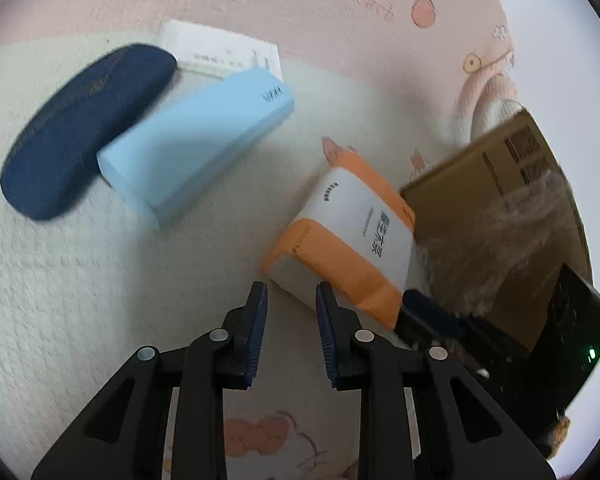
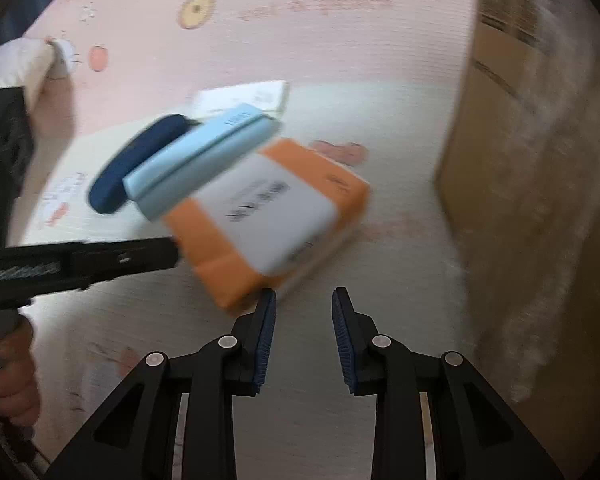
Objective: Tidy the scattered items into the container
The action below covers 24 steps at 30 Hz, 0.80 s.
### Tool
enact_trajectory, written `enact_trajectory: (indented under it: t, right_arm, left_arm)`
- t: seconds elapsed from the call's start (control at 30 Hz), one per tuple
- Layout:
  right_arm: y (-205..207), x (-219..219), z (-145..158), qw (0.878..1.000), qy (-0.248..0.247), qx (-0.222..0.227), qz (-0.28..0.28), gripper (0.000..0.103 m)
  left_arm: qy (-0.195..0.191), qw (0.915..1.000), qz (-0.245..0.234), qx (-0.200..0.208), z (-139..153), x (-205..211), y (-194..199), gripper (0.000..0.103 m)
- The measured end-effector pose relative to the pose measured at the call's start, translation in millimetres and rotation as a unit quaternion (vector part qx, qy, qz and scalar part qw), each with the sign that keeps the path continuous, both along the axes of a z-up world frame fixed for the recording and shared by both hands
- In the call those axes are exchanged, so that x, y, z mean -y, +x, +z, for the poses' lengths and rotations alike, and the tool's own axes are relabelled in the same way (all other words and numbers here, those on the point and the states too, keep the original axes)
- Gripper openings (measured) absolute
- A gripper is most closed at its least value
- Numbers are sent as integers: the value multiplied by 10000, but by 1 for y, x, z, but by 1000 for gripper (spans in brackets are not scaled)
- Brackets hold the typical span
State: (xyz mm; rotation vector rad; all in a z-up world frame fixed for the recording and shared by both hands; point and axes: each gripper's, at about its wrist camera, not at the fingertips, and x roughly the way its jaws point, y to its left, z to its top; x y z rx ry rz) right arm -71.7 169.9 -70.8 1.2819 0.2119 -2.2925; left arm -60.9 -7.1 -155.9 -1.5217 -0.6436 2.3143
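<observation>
An orange and white pack [image 1: 340, 240] lies on the mat just ahead of my left gripper [image 1: 291, 292], which is open with nothing between its pads. My right gripper [image 2: 305, 296] is also open and empty, its left pad by the near corner of the pack [image 2: 268, 216]. Behind lie a light blue box [image 1: 196, 144], a dark blue glasses case [image 1: 84, 128] and a white box [image 1: 220, 52], touching one another. The cardboard box [image 2: 500, 120] stands to the right, wrapped in clear film. A finger of the left gripper [image 2: 140, 254] reaches the pack's left side.
Everything rests on a pink and cream play mat [image 1: 60, 280] with cartoon prints. A hand [image 2: 12, 380] holds the left gripper's handle at the left edge of the right wrist view. A finger of the right gripper [image 1: 428, 308] sits between the pack and the cardboard box [image 1: 500, 208].
</observation>
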Motion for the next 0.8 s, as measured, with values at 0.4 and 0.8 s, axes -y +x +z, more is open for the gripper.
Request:
enact_trajectory:
  t: [0.4,0.8]
  right_arm:
    - [5,13,18,9983,412,-397,54,30]
    - [-48,-24,16,9954,-564,-24,-780,76]
  left_arm:
    - [176,9987,476,6,9,37,-20,32]
    - [411,9989,105,174,3,10,-15,52]
